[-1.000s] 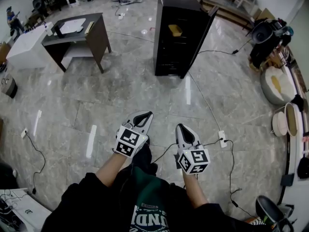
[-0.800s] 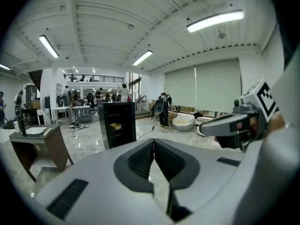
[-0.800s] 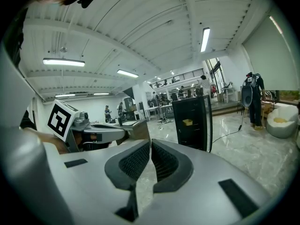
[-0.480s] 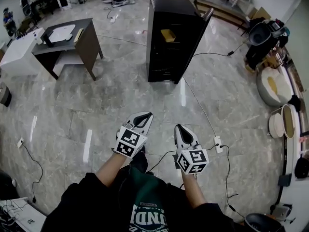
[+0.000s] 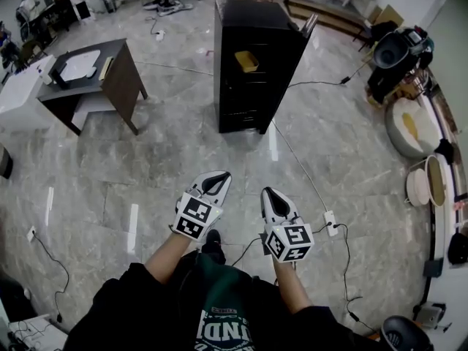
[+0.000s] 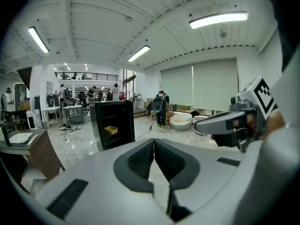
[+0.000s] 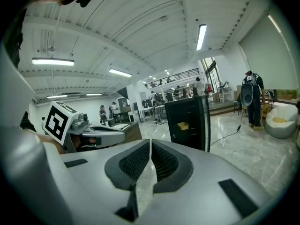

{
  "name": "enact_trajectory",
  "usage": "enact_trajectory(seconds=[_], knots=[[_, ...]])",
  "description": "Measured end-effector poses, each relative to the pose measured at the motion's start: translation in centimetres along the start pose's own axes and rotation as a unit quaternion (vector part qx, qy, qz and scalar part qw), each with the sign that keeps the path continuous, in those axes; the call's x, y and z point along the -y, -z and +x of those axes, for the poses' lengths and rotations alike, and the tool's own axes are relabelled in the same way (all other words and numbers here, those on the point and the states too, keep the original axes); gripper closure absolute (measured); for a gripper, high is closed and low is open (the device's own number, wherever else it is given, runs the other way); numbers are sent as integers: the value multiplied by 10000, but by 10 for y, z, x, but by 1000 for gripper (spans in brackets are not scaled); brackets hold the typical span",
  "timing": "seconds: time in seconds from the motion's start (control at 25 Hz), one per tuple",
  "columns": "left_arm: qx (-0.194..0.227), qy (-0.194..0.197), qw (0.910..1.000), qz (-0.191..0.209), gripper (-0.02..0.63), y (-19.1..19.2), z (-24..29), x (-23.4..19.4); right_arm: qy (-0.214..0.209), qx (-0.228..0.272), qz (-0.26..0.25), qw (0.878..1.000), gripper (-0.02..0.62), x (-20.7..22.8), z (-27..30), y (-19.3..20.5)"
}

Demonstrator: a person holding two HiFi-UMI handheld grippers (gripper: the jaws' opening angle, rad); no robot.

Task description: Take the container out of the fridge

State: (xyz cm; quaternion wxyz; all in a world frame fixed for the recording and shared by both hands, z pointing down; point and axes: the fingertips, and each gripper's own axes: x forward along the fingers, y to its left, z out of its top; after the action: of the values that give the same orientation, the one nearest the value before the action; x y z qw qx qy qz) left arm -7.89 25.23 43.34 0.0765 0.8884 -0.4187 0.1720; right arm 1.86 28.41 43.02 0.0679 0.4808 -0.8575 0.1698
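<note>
The container (image 5: 246, 61) is a small yellow tub on an upper shelf of the black fridge (image 5: 241, 101), and it is untouched, so nearly all of the job is ahead of me. I stand well apart from the fridge, with open marble floor (image 5: 183, 159) between us. My left gripper (image 5: 217, 177) and right gripper (image 5: 269, 193) are held out side by side in front of my waist, both aimed roughly at the fridge. Each has its jaws clenched together with nothing between the pads (both gripper views show the ribbed faces meeting). What is left, as I judge it: close the gap, spread one pair of jaws, take hold of the tub, and draw it out.

Some things I cannot settle from here. The fridge front looks open, with a door slab (image 5: 310, 25) standing off its right edge, but I cannot rule out a glass pane in front of the shelves. The container is too small to show its rim, a lid or any contents. A power cable (image 5: 296, 163) runs across the floor from the fridge towards my right, and I'd rather not step on it.
</note>
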Motion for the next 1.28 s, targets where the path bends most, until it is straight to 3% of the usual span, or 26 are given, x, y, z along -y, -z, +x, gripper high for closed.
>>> enact_trajectory(seconds=[0.44, 0.88, 1.28], knots=[[-96, 114, 9999, -85, 592, 8, 23, -56, 149, -17, 30, 9999, 560, 1, 57, -14], [-111, 198, 9997, -65, 592, 0, 33, -75, 201, -61, -68, 9998, 560, 0, 79, -22], [-252, 144, 9995, -86, 592, 1, 62, -101, 136, -123, 99, 9998, 560, 24, 117, -25]])
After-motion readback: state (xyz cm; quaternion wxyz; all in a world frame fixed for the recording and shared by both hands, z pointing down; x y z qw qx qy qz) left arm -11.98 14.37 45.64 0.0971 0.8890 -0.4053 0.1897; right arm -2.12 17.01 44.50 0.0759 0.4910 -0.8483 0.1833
